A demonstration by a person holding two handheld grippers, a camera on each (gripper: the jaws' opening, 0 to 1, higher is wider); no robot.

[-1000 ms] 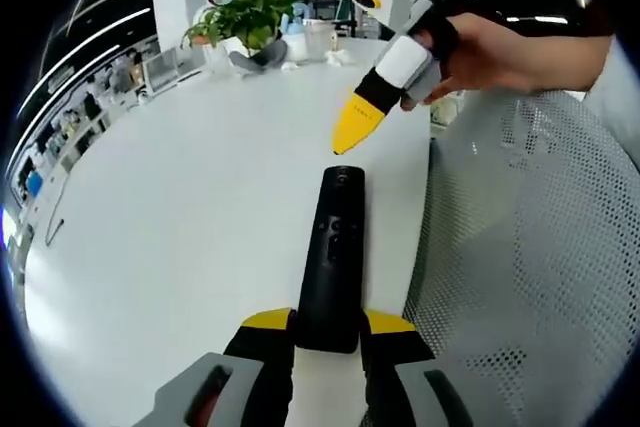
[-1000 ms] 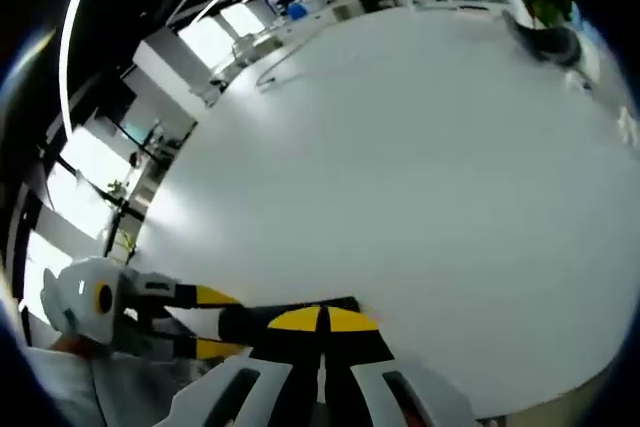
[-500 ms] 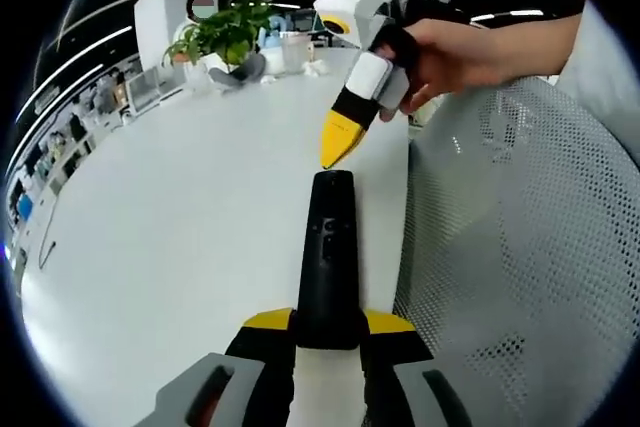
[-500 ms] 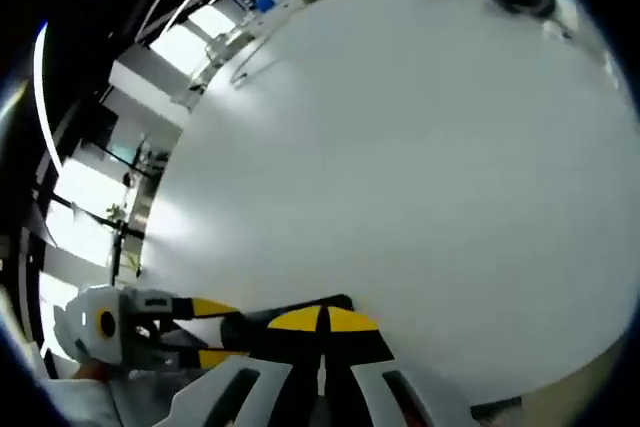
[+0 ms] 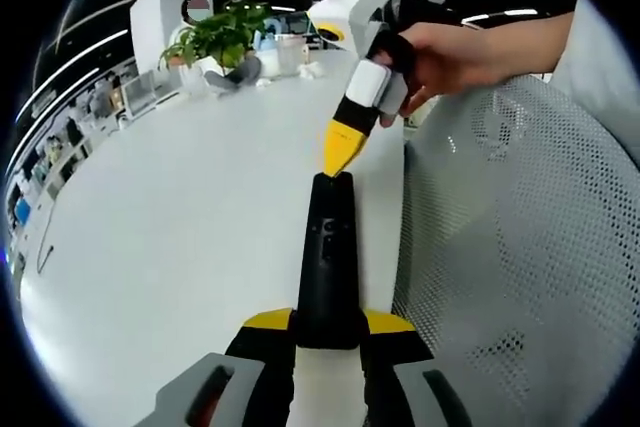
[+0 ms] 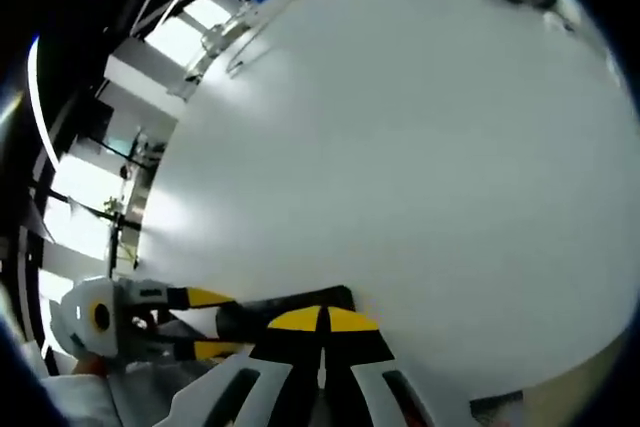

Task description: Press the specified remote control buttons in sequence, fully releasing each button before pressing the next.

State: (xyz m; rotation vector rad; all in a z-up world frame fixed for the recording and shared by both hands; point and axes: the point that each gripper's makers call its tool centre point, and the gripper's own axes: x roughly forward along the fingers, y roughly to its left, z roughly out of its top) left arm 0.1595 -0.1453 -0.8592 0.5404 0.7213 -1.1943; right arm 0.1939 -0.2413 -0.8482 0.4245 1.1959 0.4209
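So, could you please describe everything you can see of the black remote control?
The remote control is a long, slim black bar of matte plastic with a few small buttons along its upper face. It lies flat on the white table, its near end between the left gripper's jaws. The right gripper's shut yellow tip meets its far end.

Handheld grippers in white, black and yellow

The left gripper (image 5: 329, 332) had two yellow-capped fingertips on black jaw sections, which widened below into pale grey housings, one bearing a small reddish mark. The right gripper (image 5: 340, 152) carried a white boxy body, a white padded block, a black mid section and a tapering yellow tip; in its own view (image 6: 322, 321) the yellow caps sat on black, above white shells. The person's hand (image 5: 445, 57) was bare; beyond it was perhaps a pale sleeve.
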